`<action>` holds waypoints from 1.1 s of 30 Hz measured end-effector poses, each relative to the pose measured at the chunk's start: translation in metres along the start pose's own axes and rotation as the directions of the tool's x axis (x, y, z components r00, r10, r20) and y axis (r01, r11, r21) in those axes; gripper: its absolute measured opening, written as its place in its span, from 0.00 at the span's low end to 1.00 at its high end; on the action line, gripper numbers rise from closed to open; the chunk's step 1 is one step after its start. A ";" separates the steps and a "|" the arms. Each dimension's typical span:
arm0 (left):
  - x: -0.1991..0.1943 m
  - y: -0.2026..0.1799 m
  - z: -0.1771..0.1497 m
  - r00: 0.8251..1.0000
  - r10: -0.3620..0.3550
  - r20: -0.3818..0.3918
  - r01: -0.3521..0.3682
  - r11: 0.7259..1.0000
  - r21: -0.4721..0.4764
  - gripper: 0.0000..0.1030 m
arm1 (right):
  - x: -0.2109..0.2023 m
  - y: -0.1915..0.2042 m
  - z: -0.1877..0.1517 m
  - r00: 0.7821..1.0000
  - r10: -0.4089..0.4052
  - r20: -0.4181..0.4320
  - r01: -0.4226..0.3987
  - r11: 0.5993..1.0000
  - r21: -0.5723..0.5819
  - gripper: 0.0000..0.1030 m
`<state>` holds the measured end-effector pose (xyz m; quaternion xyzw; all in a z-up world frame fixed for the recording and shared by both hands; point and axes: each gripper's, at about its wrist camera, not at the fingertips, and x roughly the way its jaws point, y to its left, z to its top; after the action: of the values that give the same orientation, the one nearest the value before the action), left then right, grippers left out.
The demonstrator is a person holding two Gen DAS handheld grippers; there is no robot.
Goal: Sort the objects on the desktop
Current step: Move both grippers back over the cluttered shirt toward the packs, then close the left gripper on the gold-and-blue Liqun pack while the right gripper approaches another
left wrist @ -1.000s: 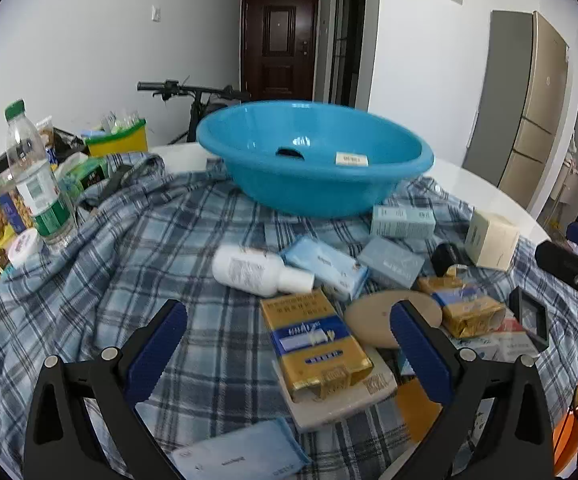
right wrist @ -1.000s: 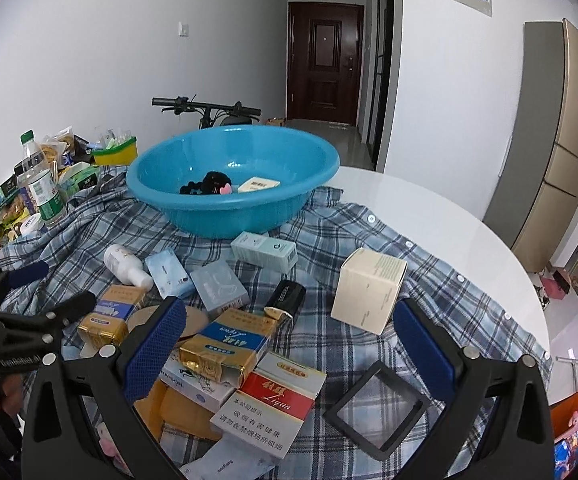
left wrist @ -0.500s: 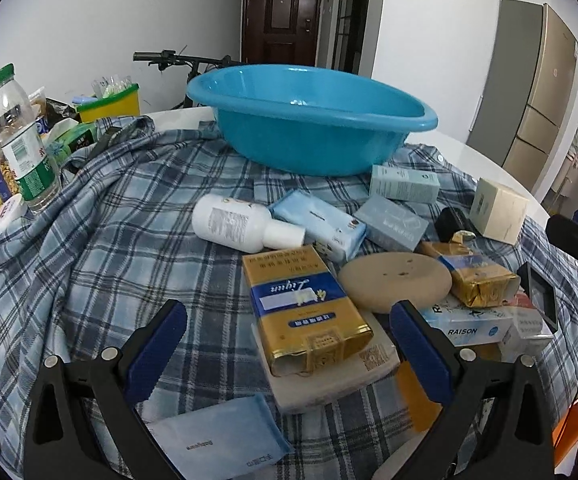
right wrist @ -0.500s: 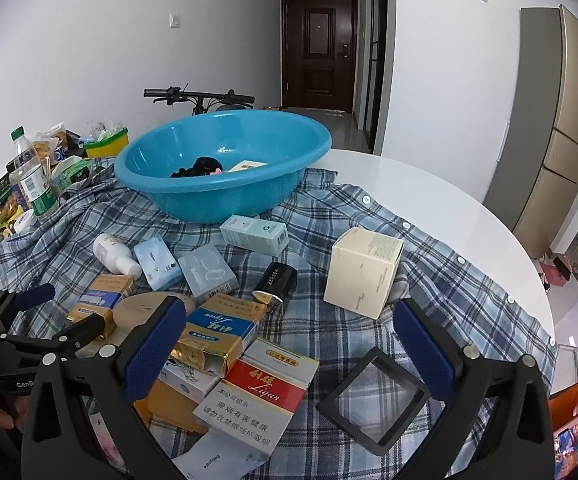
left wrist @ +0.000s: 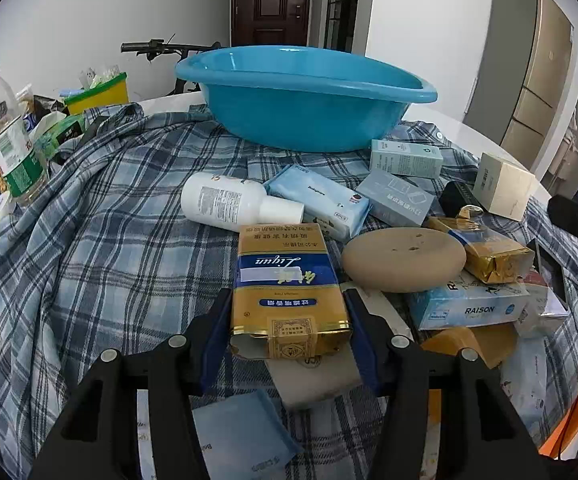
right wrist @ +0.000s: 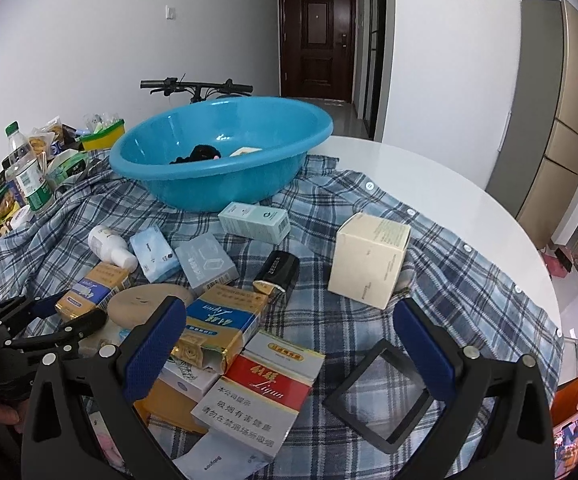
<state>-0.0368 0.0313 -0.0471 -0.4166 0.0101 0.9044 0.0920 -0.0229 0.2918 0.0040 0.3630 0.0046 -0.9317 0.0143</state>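
Note:
A gold and blue cigarette pack lies on a white flat box on the plaid shirt. My left gripper is closing, and its blue pads touch both long sides of the pack. From the right wrist view this gripper shows at the far left, at the same pack. My right gripper hangs open over a second gold pack, a red and white pack and a black square frame, gripping nothing. The blue basin behind holds a black item and a small card.
A white bottle, a tissue pack, pale boxes and a tan disc crowd the shirt's middle. A cream box stands to the right. A water bottle and snack packs line the left edge. Bare white table lies at the right.
My left gripper sank toward the gold and blue pack and its jaws came in from wide open onto the pack's sides. The right gripper has hardly moved.

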 end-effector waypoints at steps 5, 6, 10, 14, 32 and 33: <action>0.000 0.003 -0.002 1.000 0.005 -0.003 -0.005 1.000 0.002 0.57 | 0.003 0.005 -0.001 1.000 0.009 -0.011 -0.009 1.000 -0.013 1.00; 0.001 0.003 -0.002 1.000 0.010 -0.005 -0.010 1.000 0.002 0.60 | 0.004 0.006 -0.001 1.000 0.009 -0.012 -0.009 1.000 -0.012 1.00; 0.006 0.003 0.000 1.000 0.026 -0.014 -0.026 1.000 0.006 0.67 | 0.005 0.005 -0.002 1.000 0.008 -0.015 -0.008 1.000 -0.004 1.00; 0.012 0.004 0.006 0.999 0.034 -0.006 -0.034 0.999 -0.001 0.74 | 0.006 0.004 -0.003 1.000 0.004 -0.022 -0.004 1.000 0.000 1.00; 0.025 0.012 0.019 1.000 -0.008 -0.010 0.007 0.999 -0.048 0.54 | 0.014 0.020 -0.014 0.997 0.047 -0.067 -0.047 0.999 -0.007 1.00; 0.023 0.013 0.020 1.000 -0.012 -0.004 0.011 0.998 -0.056 0.54 | 0.014 0.023 -0.014 0.996 0.050 -0.069 -0.051 0.999 -0.012 1.00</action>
<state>-0.0682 0.0240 -0.0520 -0.4210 -0.0175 0.9029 0.0854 -0.0231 0.2691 -0.0163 0.3947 0.0022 -0.9179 0.0404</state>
